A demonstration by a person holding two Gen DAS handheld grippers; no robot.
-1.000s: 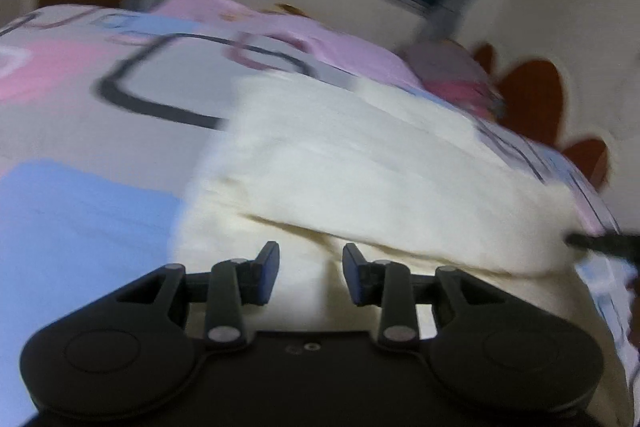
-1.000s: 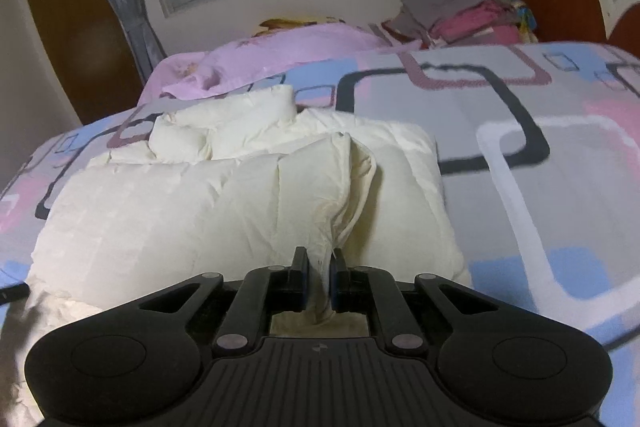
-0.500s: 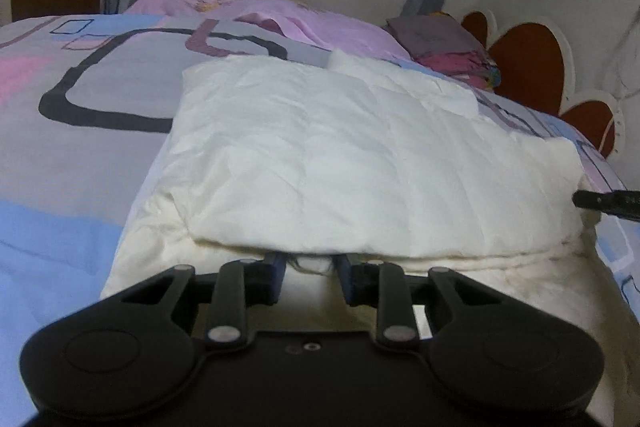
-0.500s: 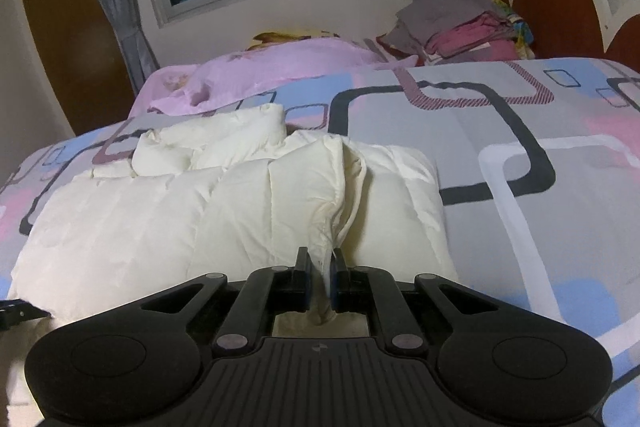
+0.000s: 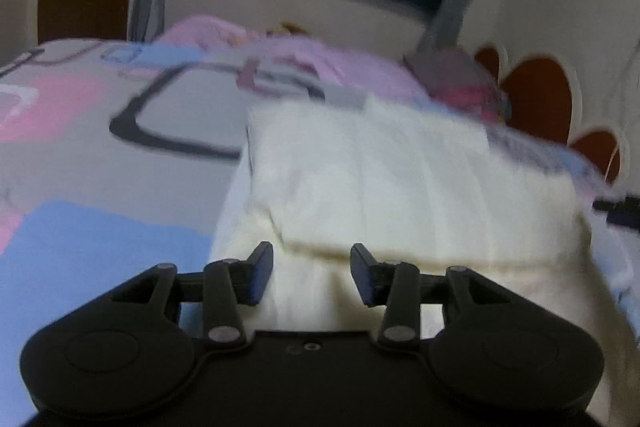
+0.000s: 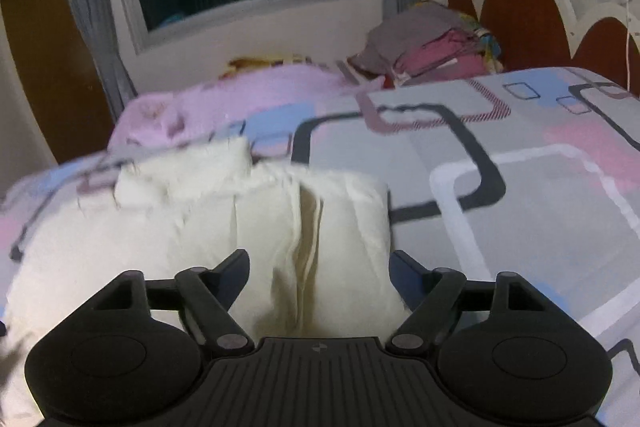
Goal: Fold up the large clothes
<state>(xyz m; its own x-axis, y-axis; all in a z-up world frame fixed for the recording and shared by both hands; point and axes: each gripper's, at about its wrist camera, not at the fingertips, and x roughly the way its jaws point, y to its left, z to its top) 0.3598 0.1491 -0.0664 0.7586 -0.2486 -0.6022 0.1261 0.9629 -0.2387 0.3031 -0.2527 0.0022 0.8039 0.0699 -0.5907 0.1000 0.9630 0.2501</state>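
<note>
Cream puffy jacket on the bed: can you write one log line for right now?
stage: fold laid down | cream jacket: folded on bed | left gripper: opening, gripping nothing | right gripper: opening, cloth released

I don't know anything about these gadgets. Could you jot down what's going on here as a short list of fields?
Setting: a bed with a patterned cover, under a window
Main item: cream padded garment, folded over on itself, lying on the bed
Left gripper: jaws opening, cream fabric lying between them, not pinched
Right gripper: jaws opening, pads clear of the fabric fold between them
Background: pile of folded clothes by the headboard; pink bedding at the far edge
</note>
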